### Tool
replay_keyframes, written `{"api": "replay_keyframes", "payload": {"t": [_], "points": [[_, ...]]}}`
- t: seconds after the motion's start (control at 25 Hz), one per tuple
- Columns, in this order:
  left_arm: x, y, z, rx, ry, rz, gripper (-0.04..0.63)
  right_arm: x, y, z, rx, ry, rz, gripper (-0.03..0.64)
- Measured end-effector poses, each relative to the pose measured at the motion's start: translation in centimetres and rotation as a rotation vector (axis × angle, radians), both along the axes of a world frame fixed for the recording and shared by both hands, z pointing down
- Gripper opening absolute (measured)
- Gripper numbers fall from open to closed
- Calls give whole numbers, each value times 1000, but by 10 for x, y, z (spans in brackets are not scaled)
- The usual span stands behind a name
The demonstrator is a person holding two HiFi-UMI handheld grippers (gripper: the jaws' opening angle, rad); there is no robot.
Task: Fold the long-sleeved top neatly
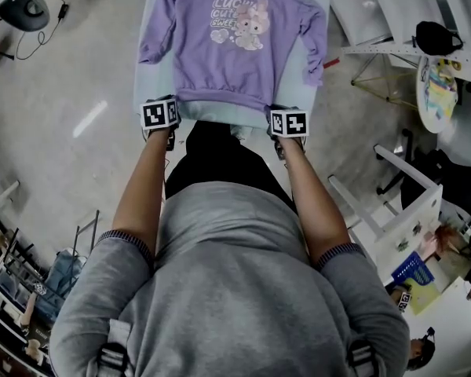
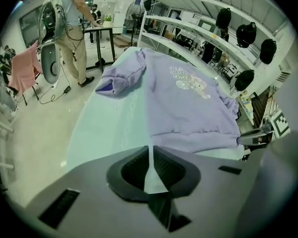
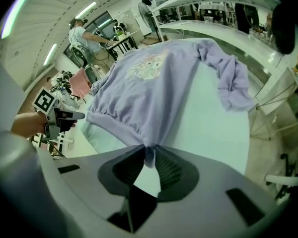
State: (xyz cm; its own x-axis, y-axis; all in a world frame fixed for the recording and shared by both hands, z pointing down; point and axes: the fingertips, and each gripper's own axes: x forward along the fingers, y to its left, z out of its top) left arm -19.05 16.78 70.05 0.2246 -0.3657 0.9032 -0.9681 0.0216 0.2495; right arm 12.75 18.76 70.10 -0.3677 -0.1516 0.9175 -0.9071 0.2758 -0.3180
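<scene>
At the table's [image 1: 155,77] near edge, left gripper [image 2: 150,150] and right gripper [image 3: 148,155] each pinch the purple top's [image 1: 220,65] hem corners.

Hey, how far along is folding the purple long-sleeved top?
Done: the top lies flat, print up, on the table. In hand: the right gripper pinches a hem corner; the left gripper is shut at the other corner, grip unclear. Left: every fold.

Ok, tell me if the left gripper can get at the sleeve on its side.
Probably yes: only bare table lies between the left gripper and the sleeve. Its jaws are shut on the hem corner, so it must let go first.
</scene>
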Motion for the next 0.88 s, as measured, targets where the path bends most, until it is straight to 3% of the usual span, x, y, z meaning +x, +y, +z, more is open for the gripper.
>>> {"api": "replay_keyframes", "payload": {"t": [0.12,0.36,0.6,0.88], "points": [[-2,1,-7,22,6,-5,143,7,-3,-3,13,3,15,175],[-3,-15,-59,141,27,-20,173,22,-32,-60,155,-42,66,235],[-7,-55,-139,308,36,7,213,-8,-81,-161,347,-165,43,256],[-32,-98,-184,403,-10,43,255,-69,-127,-233,498,-260,-32,290]]}}
